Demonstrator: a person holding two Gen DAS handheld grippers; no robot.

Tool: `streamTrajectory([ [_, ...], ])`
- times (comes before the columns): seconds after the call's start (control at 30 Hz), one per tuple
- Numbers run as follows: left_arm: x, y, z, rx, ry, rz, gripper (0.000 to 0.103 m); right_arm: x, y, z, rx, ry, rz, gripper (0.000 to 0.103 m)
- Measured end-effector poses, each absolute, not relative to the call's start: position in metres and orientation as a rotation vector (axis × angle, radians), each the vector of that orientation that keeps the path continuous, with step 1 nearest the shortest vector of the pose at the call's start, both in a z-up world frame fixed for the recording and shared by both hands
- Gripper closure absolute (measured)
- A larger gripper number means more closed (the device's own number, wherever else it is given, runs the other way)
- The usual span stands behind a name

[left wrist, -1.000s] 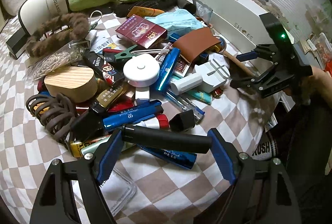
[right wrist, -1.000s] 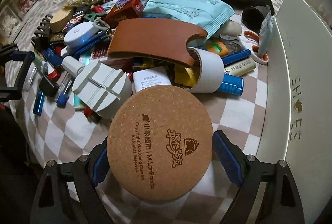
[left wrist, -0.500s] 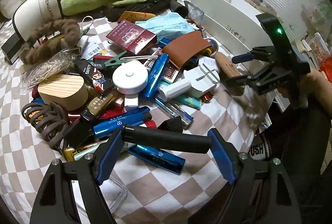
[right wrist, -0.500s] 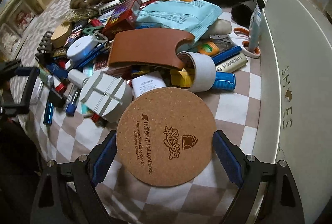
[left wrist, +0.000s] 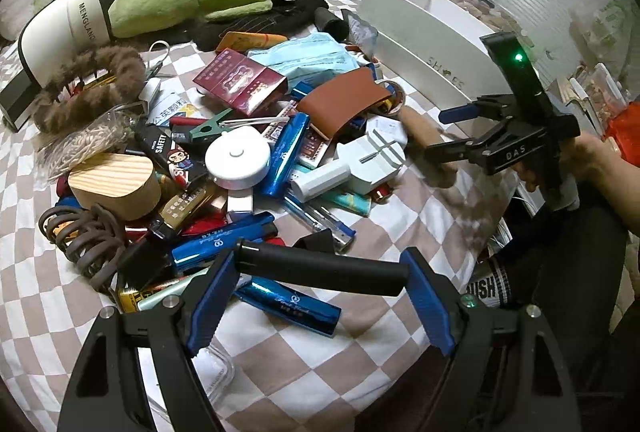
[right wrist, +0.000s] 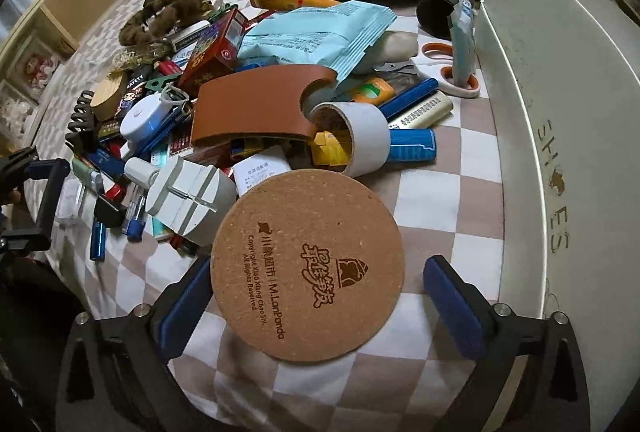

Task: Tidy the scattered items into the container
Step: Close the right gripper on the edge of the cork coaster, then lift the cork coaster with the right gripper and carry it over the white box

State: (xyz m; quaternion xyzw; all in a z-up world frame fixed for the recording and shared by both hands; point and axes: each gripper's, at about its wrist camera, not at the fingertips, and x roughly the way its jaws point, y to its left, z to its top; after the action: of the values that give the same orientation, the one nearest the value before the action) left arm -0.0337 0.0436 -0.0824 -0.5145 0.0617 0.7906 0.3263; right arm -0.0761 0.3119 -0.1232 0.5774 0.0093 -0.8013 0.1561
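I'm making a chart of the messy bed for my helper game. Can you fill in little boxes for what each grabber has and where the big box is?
left gripper: shut on a black cylinder
right gripper: jaws opening, round cork coaster between them, right pad clear of it
container: white shoe box, right of the coaster
pile: checkered cloth, still covered with clutter
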Motion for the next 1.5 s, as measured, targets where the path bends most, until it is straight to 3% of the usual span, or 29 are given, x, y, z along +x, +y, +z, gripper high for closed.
streamTrajectory([
  [0.17, -0.033, 0.045, -0.08, -1.337, 0.164, 2.069, 0.021, -0.075, 0.313, -0.121, 1.639, -0.138, -2.249, 0.0],
  [0.37, -0.033, 0.046, -0.081, -1.345, 0.171, 2.063, 0.021, -0.078, 0.309, -0.127, 1.653, 0.037, -2.332, 0.0],
  [0.7, -0.03, 0.047, -0.08, -1.339, 0.181, 2.05, 0.021, -0.085, 0.309, -0.13, 1.65, -0.062, -2.265, 0.0],
  [1.5, -0.028, 0.054, -0.081, -1.339, 0.213, 2.041, 0.021, -0.059, 0.286, -0.128, 1.669, 0.23, -2.299, 0.004],
])
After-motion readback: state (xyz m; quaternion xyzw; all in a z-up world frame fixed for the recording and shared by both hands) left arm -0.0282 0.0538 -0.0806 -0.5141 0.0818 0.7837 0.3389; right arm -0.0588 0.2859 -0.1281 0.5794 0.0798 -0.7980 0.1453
